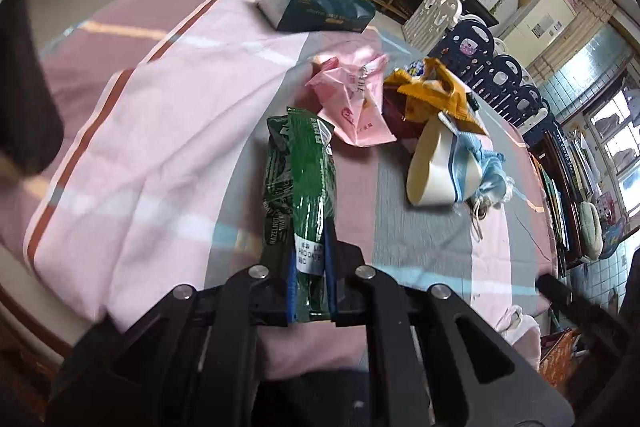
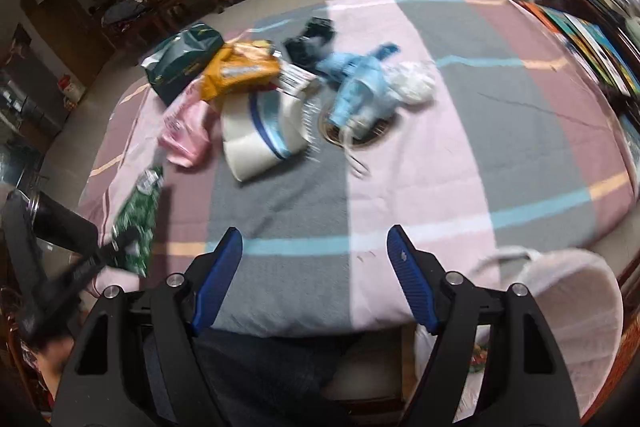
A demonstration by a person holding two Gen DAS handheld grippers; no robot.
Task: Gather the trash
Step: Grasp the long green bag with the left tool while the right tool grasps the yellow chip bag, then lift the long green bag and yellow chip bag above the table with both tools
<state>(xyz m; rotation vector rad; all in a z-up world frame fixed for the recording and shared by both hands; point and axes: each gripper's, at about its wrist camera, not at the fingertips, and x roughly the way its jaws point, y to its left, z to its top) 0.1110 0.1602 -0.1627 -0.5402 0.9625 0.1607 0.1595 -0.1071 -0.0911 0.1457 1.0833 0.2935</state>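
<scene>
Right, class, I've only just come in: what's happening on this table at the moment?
A person with a gripper in each hand is clearing rubbish off a table with a striped cloth. The left gripper is shut on a green wrapper. The right gripper is open and holds nothing. A pink wrapper, an orange packet, a paper cup and a blue face mask lie on the cloth. A white bag sits at the near edge.
</scene>
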